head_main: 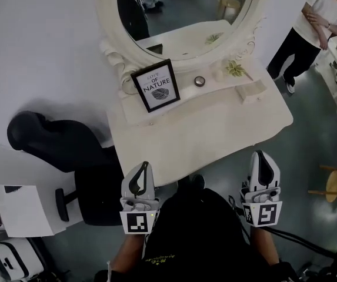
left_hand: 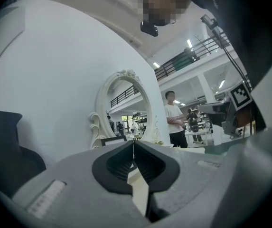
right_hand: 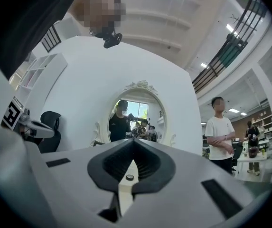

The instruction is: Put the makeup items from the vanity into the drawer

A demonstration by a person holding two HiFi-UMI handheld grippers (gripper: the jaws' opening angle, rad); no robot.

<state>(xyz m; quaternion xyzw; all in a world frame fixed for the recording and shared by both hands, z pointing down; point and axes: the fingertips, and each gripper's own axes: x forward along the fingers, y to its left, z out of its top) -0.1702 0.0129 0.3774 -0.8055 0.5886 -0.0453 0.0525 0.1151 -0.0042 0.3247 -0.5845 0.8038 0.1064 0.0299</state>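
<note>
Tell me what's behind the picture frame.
The white mirror rim rises behind the frame. Anything on the shelf directly behind it is hidden.

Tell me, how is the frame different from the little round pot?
The frame is big, square-cornered and stands up with words on it; the pot is small, round and sits low. The frame is left, the pot right. Both sit on the vanity under the mirror.

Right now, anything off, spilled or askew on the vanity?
Nothing stands out. The frame, small round item and plant stand in a row on the vanity below the mirror; no spill or damage shows.
</note>
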